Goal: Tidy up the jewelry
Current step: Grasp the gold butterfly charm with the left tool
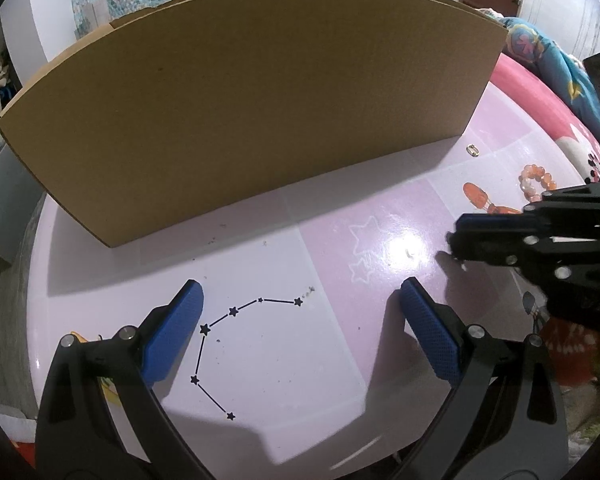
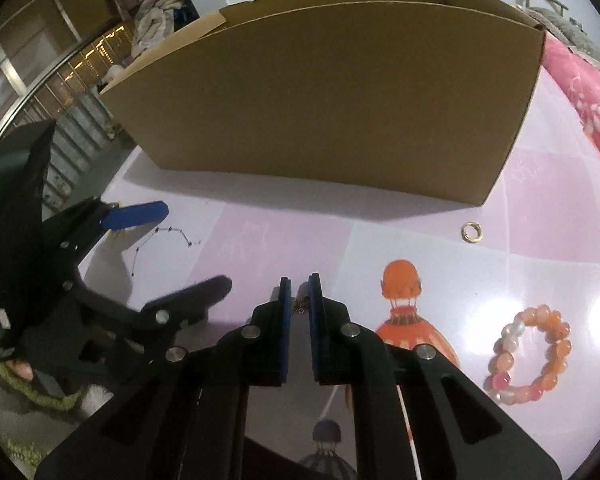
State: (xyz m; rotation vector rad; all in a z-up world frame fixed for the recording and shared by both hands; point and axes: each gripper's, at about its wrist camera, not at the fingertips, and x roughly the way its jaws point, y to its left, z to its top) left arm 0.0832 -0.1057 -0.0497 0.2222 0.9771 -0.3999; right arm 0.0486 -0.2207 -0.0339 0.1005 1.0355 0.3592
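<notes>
Pink and lilac squares cover the glossy table (image 1: 340, 264), printed with a star chain (image 1: 220, 344) and an orange balloon (image 2: 400, 284). I note a cardboard box (image 2: 332, 100), open-topped, standing along the far edge and filling most of both views. Beyond it I see a pink blanket (image 2: 584, 92) at the right edge and a cupboard (image 2: 40, 64) to the left.

My left gripper (image 1: 300, 328) hangs over the near-left part, fingers spread wide, nothing between them. My right gripper (image 2: 299, 312) sits near the middle with fingers almost together; a tiny gold charm (image 2: 300, 305) lies in the narrow gap, but I cannot tell whether the pads clamp it.

A gold ring (image 2: 471, 233) lies by the box's right corner. A bead bracelet (image 2: 530, 354) lies toward the right edge, apart from both. Bare surface runs between the box and the grippers.
</notes>
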